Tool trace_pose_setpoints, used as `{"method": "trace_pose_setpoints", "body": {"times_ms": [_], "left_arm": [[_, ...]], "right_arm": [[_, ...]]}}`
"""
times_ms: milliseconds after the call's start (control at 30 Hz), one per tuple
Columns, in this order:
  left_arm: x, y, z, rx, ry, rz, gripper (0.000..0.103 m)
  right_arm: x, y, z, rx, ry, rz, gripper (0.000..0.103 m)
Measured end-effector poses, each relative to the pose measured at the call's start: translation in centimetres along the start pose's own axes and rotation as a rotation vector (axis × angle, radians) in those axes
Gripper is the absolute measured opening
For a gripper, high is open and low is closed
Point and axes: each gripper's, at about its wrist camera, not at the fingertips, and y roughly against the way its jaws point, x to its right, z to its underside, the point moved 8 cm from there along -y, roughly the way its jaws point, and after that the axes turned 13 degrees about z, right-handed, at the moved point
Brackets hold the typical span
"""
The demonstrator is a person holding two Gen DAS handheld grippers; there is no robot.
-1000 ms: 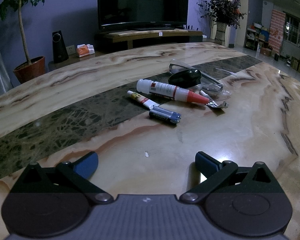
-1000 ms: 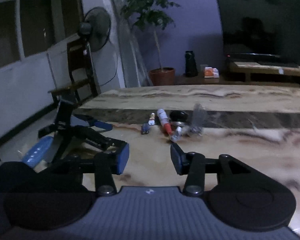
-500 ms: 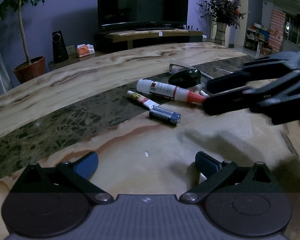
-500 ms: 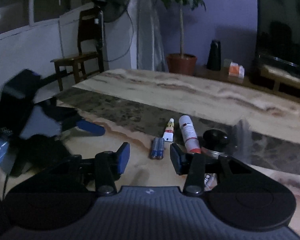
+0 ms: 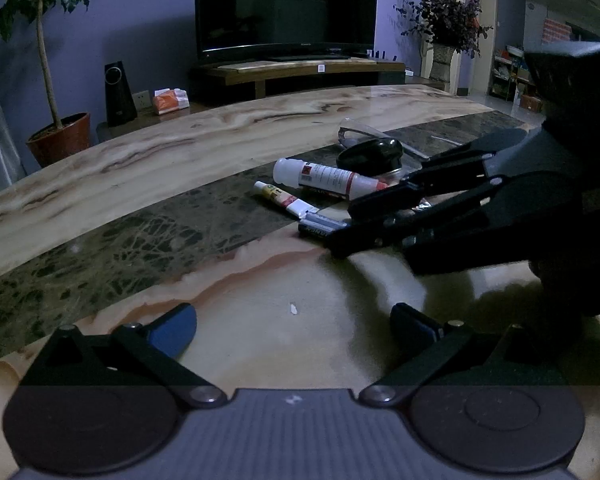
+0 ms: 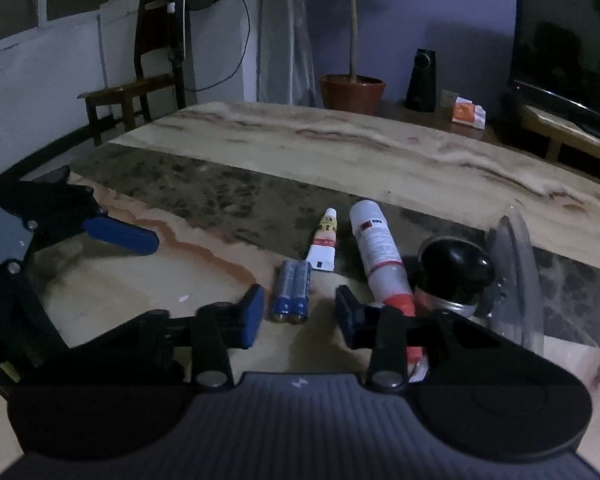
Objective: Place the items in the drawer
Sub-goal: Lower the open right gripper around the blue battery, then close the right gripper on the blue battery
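Observation:
A pair of blue batteries point(image 6: 292, 291) lies on the marble table, also in the left wrist view point(image 5: 322, 225). Beside them lie a small white glue tube point(image 6: 325, 240), a white bottle with a red cap point(image 6: 380, 252) and a black round object point(image 6: 454, 266). My right gripper point(image 6: 298, 320) is open, its fingers either side of the near end of the batteries, not touching them. My left gripper point(image 5: 294, 322) is open and empty above the table, nearer the front edge. No drawer is in view.
A clear plastic piece point(image 6: 518, 272) stands right of the black object. The left gripper point(image 6: 120, 234) shows at the left of the right wrist view. A chair point(image 6: 140, 84), potted plant point(image 6: 352, 88) and TV stand point(image 5: 296, 68) stand beyond the table.
My right gripper has moved in from the right and down to the batteries, now straddling them. My left gripper has not moved.

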Motion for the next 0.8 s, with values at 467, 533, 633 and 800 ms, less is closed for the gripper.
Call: {"method": "trace_pose_setpoints", "body": {"times_ms": [467, 533, 633, 800], "left_arm": [[0.0, 0.0, 0.0, 0.0, 0.0, 0.0, 0.103], [0.0, 0.0, 0.0, 0.0, 0.0, 0.0, 0.103], [0.0, 0.0, 0.0, 0.0, 0.0, 0.0, 0.103], [0.0, 0.0, 0.0, 0.0, 0.0, 0.0, 0.103]], "right_arm": [[0.1, 3.6, 0.7, 0.062, 0.072, 0.017, 0.021], [0.1, 4.1, 1.3, 0.05, 0.104, 0.023, 0.021], [0.1, 4.7, 2.1, 0.024, 0.122, 0.011, 0.021], [0.3, 4.8, 3.0, -0.006, 0.099, -0.004, 0.021]]}}
